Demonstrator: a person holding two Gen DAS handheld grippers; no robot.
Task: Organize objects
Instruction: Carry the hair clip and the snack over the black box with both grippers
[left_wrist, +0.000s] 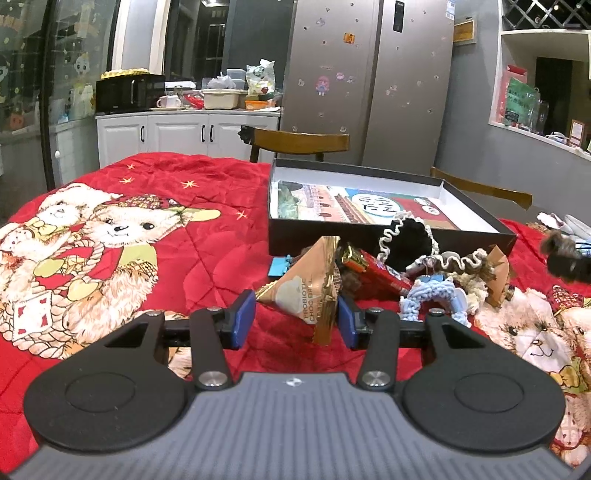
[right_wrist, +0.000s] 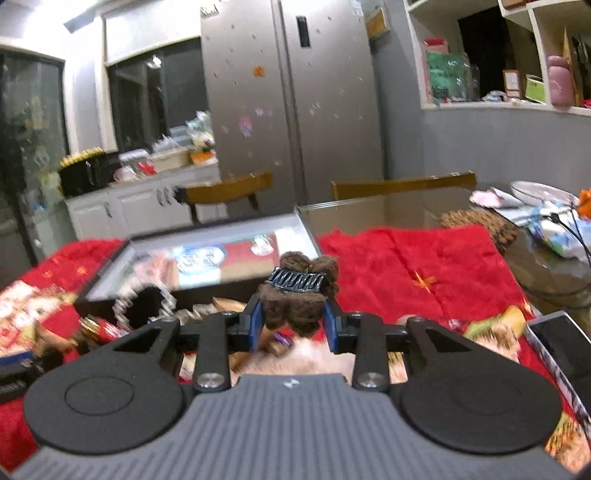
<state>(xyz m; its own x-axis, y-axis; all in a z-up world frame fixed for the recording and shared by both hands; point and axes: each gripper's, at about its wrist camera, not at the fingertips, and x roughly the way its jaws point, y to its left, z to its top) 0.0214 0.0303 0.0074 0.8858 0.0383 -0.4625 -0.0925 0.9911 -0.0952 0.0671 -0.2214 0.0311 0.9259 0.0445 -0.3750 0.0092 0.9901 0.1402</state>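
The right gripper (right_wrist: 293, 325) clamps a fuzzy brown hair claw clip (right_wrist: 300, 295); the soft pile may slip. The left gripper (left_wrist: 295, 317) straddles a gold pyramid chocolate packet (left_wrist: 310, 288); pad contact cannot be confirmed.

Box (left_wrist: 388, 240) behind — perhaps touching — pile (left_wrist: 399, 273)

The gold snack packet (left_wrist: 310, 291) reads "PROBIOTIC CHOC BALL", printed sideways up its face. The print lining the box (left_wrist: 373, 206) carries large characters, too blurred to read. Nothing else is legible.
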